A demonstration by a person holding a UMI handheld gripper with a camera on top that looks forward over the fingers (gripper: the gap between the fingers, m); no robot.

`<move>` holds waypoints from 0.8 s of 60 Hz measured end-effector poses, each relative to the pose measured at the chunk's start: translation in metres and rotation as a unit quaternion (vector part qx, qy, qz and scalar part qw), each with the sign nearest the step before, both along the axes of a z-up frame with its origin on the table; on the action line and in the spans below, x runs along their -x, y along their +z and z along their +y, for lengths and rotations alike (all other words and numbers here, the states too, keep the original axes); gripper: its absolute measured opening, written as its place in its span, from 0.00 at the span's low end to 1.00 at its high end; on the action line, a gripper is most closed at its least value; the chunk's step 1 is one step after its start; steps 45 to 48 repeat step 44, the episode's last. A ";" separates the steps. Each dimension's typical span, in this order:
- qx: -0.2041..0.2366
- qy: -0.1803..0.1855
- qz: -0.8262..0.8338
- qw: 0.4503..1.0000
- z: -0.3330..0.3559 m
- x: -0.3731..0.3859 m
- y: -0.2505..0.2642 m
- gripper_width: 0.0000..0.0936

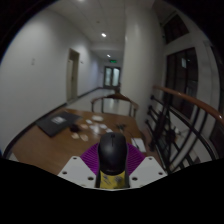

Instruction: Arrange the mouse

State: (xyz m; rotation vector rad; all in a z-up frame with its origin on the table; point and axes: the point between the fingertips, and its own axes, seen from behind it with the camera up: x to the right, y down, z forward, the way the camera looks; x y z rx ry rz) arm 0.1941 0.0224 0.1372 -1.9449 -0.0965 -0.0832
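Observation:
A black computer mouse (112,151) sits between my two fingers, its rounded back toward the camera. The purple pads (93,157) press against both of its sides, so my gripper (112,160) is shut on the mouse and holds it up above the wooden table (55,146). A yellow label (112,181) shows just under the mouse, between the fingers.
The wooden table stretches ahead and to the left, with a dark flat object (52,125) and some small pale items (94,125) near its far end. A chair back (113,102) stands beyond it. A railing (180,110) runs along the right.

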 end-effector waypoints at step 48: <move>0.154 -0.019 0.041 0.987 -0.081 -0.072 -0.121 0.91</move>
